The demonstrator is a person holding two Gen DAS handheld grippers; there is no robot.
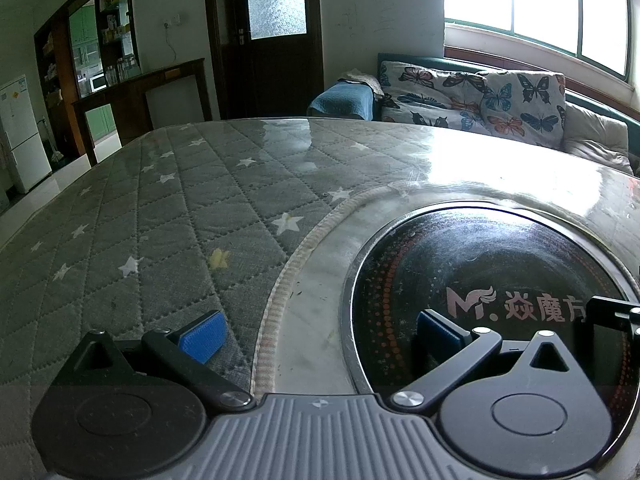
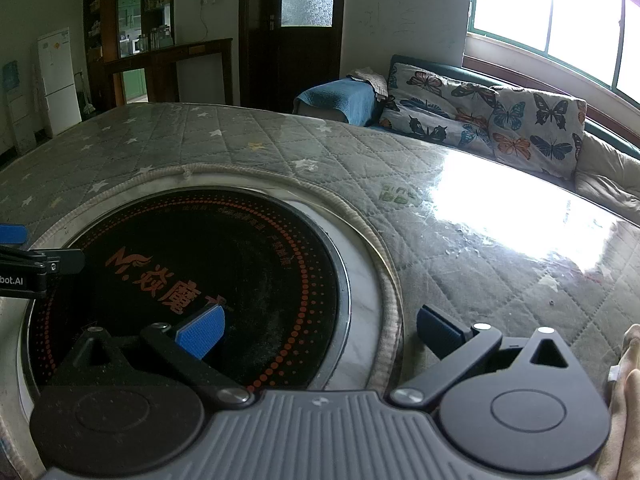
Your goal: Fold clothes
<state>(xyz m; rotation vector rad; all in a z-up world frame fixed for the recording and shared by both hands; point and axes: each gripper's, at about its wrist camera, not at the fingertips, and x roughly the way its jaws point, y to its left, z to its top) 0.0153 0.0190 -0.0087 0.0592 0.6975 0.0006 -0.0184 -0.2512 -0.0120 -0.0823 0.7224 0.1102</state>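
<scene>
Only a strip of beige fabric [image 2: 626,396] with a small white tag shows, at the lower right edge of the right wrist view; the rest is out of frame. My right gripper [image 2: 320,332] is open with nothing between its blue pads [image 2: 202,336]; it hangs over the rim of a round black cooktop [image 2: 192,272], left of the fabric. My left gripper [image 1: 320,332] is also open and holds nothing. It sits over the edge where the grey star-quilted table cover [image 1: 160,220] meets the cooktop [image 1: 480,280]. No garment appears in the left wrist view.
The table cover [image 2: 480,260] lies under glossy clear plastic with strong window glare. Beyond the table's far edge is a sofa with butterfly cushions [image 1: 480,96], a blue cloth on its arm [image 1: 344,98], a dark door [image 1: 272,40] and a white fridge [image 1: 20,132].
</scene>
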